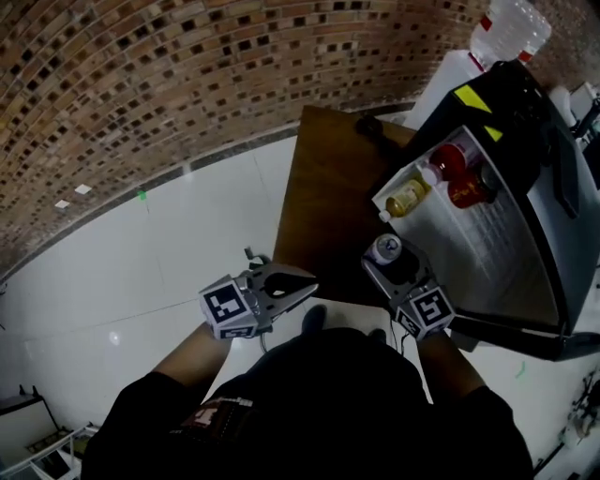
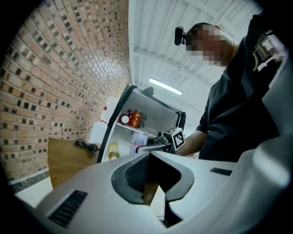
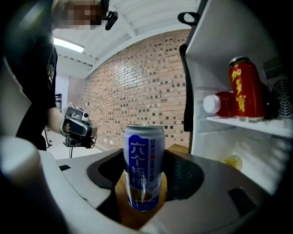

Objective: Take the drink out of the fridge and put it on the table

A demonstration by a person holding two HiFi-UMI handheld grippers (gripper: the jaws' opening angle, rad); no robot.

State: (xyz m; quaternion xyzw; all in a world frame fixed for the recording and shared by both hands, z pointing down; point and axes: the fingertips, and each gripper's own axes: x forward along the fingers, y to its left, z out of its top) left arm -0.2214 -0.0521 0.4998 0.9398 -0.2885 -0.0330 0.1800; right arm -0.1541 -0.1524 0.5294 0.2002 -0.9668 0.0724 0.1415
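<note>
A blue-and-white drink can (image 3: 144,167) stands upright between the jaws of my right gripper (image 3: 145,179), which is shut on it. In the head view the can (image 1: 386,248) and right gripper (image 1: 394,262) hang over the near edge of the brown wooden table (image 1: 323,187), just left of the open fridge door (image 1: 487,253). My left gripper (image 1: 307,289) is lower left, by the table's near corner; its jaws meet with nothing between them. In the left gripper view those jaws (image 2: 153,178) point toward the fridge (image 2: 151,116) and the held can (image 2: 138,142).
The fridge door shelf holds a red can (image 1: 455,159), a red bottle (image 1: 469,192) and a yellow bottle (image 1: 408,197). A black cable (image 1: 370,127) lies on the table's far end. A water jug (image 1: 506,28) stands behind the fridge. A brick wall (image 1: 141,84) borders the white floor.
</note>
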